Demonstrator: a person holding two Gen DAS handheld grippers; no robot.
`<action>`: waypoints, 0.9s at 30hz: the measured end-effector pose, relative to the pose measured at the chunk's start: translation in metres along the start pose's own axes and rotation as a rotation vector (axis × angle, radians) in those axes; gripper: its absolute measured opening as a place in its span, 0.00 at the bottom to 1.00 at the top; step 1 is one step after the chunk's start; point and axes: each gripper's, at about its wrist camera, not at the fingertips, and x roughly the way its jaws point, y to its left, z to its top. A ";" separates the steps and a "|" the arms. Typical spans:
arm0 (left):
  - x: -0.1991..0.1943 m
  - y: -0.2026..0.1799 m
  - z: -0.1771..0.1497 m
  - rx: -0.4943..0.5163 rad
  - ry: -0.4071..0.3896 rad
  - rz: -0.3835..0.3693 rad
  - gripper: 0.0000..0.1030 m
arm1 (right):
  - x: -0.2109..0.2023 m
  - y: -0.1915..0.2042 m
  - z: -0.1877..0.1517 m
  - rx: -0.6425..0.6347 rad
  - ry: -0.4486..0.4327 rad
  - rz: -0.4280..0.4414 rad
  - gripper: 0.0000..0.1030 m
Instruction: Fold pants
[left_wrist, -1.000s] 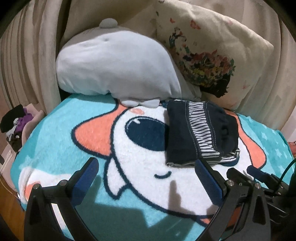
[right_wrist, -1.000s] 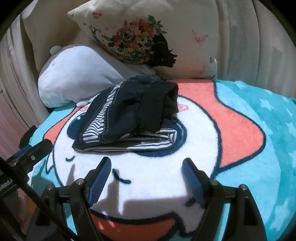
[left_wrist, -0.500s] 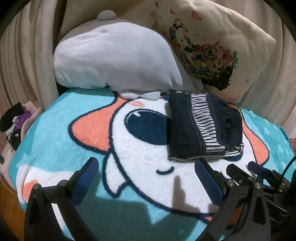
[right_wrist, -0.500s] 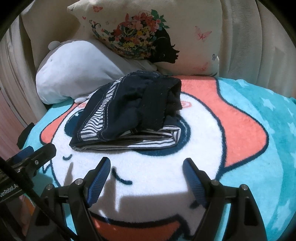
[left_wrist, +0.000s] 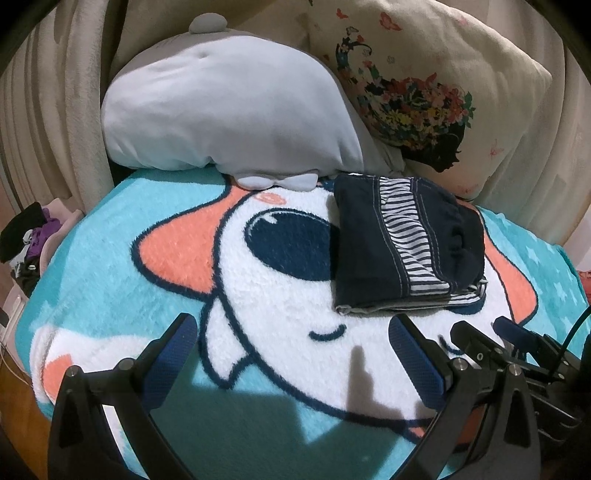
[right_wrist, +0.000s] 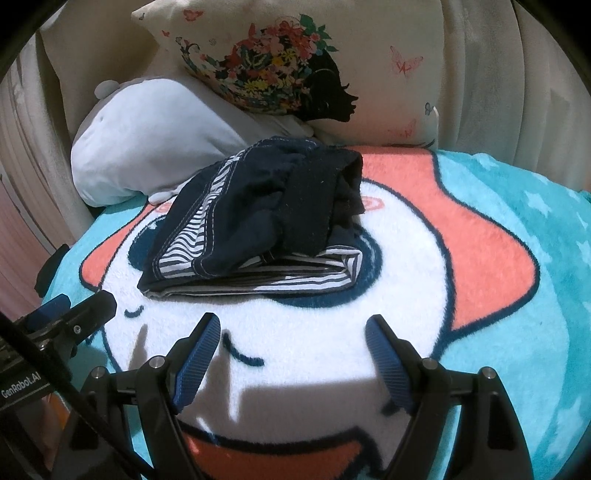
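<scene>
The navy pants with striped lining (left_wrist: 402, 247) lie folded in a compact stack on the cartoon blanket (left_wrist: 155, 295); they also show in the right wrist view (right_wrist: 258, 221). My left gripper (left_wrist: 291, 354) is open and empty, hovering over the blanket in front of and left of the stack. My right gripper (right_wrist: 291, 354) is open and empty, just in front of the stack. The right gripper also shows at the lower right of the left wrist view (left_wrist: 498, 343). The left gripper shows at the left edge of the right wrist view (right_wrist: 70, 325).
A grey plush pillow (left_wrist: 229, 110) and a floral cushion (left_wrist: 424, 85) lean against the beige curtain behind the pants. A pile of clothes (left_wrist: 29, 240) sits off the bed's left edge. The blanket (right_wrist: 517, 258) spreads right of the stack.
Both grippers have drawn slightly nearer the folded pants and stayed open. The pants have not moved.
</scene>
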 end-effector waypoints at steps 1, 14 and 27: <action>0.000 0.000 0.000 -0.001 0.001 0.000 1.00 | 0.000 0.000 0.000 0.001 0.000 -0.001 0.83; 0.003 -0.002 -0.004 -0.003 0.033 -0.022 1.00 | 0.000 0.000 0.000 -0.002 0.002 -0.010 0.83; 0.006 0.002 0.000 -0.016 0.038 -0.036 1.00 | 0.002 0.003 0.006 -0.032 -0.004 -0.026 0.83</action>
